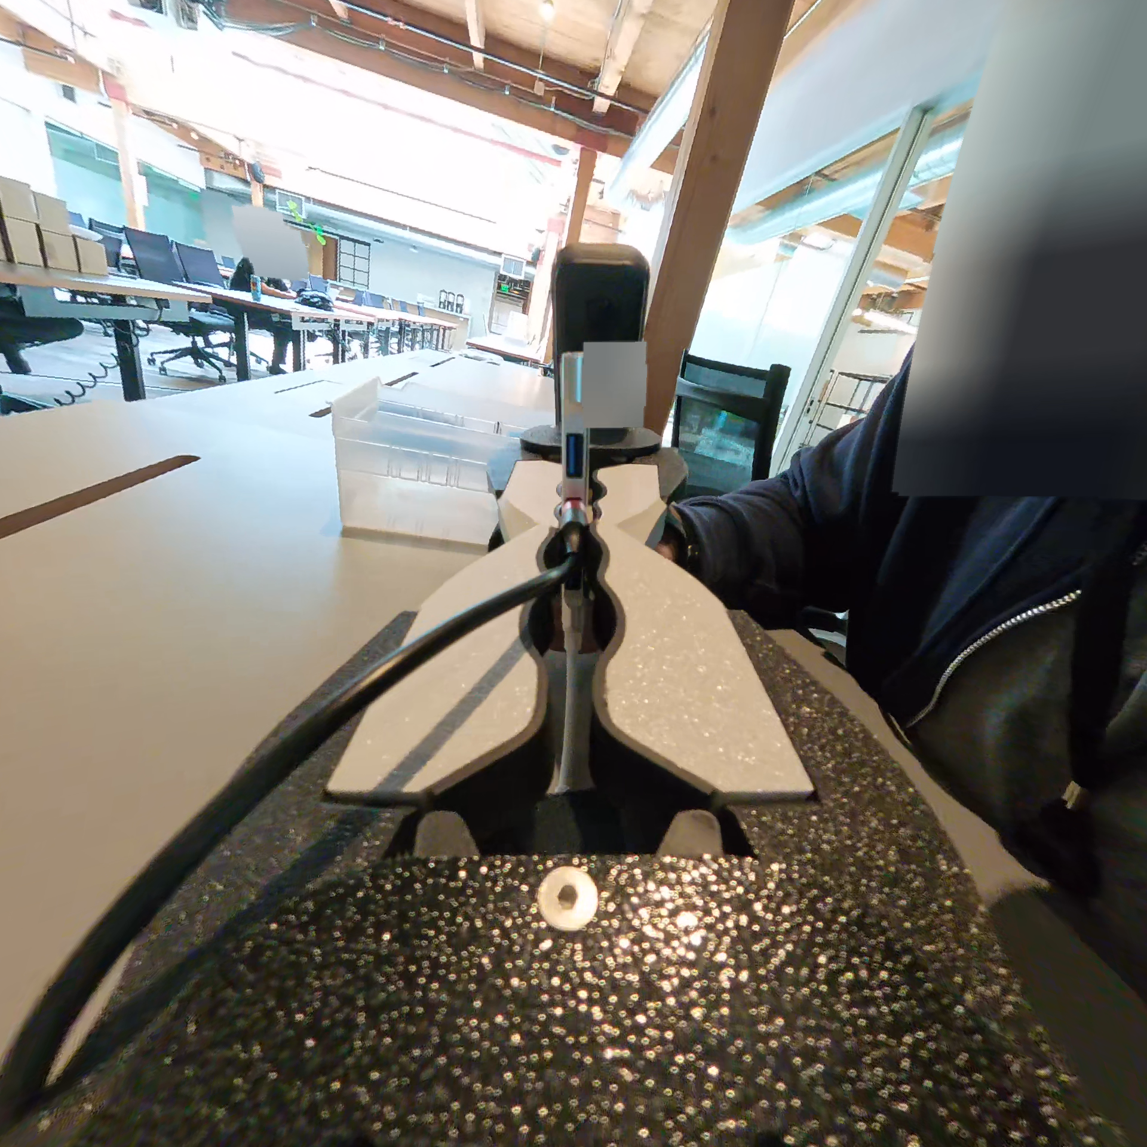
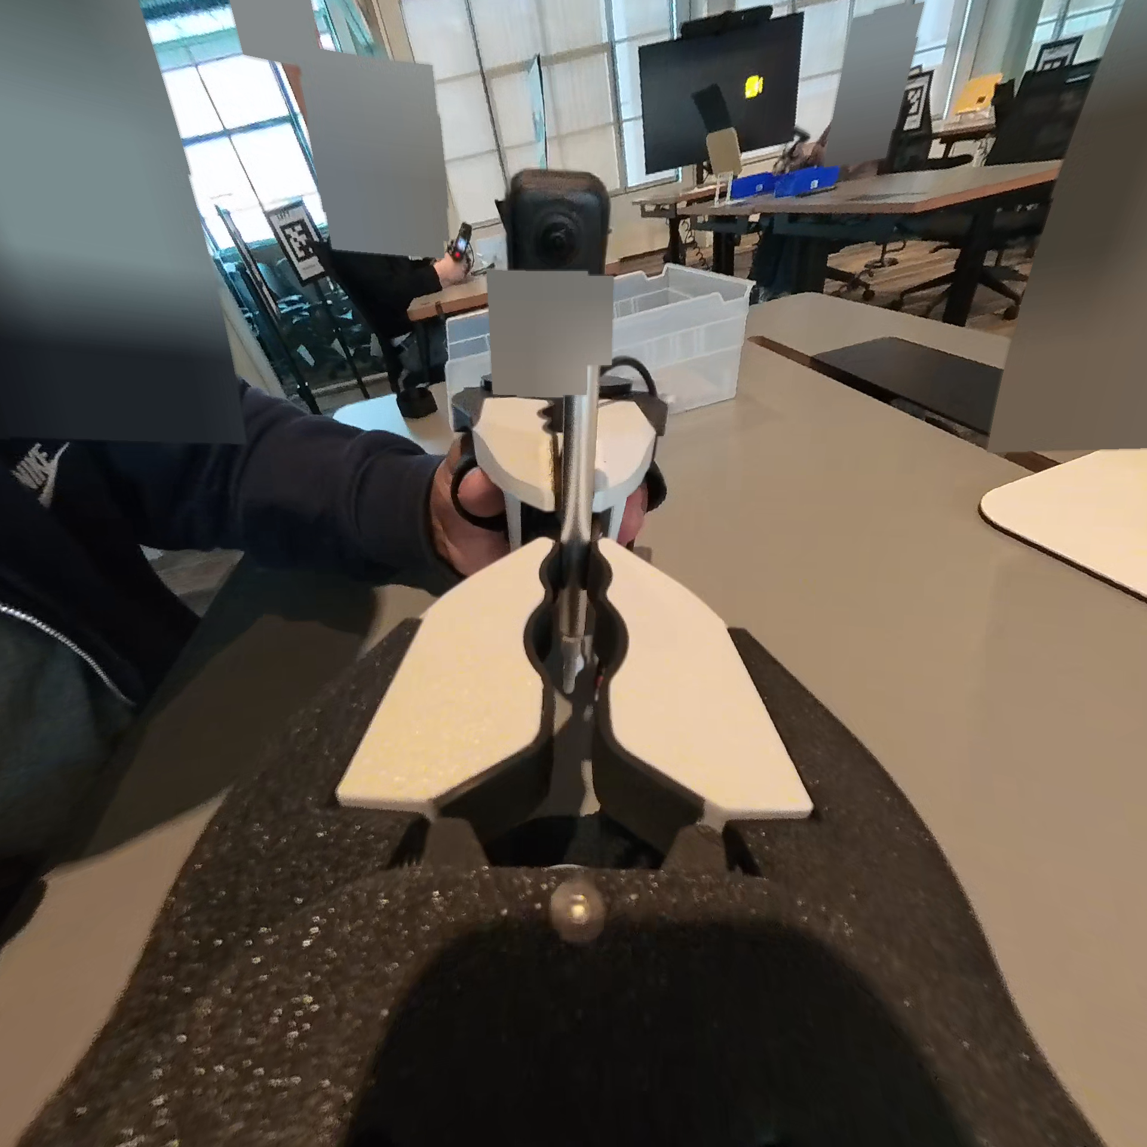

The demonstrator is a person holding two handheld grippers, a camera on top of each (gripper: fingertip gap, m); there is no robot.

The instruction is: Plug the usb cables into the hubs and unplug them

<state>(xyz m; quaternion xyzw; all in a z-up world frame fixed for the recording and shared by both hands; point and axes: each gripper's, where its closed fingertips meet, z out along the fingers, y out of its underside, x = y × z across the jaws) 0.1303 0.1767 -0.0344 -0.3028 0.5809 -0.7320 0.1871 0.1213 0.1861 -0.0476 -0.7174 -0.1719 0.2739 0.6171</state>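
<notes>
Brushed-metal hub (image 2: 577, 472), glossy black cable (image 1: 397, 658) (matt table (image 1: 155, 589)).

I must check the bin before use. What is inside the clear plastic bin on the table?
Through the clear plastic bin only inner dividers show; no items are visible. The gripper covers its left part.

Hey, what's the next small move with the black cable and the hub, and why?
Probably draw the left gripper straight back to unplug. The black cable's plug looks seated in the silver hub below an empty blue port, though its depth is unclear. The right gripper has its jaws closed on the hub, bracing it.
</notes>
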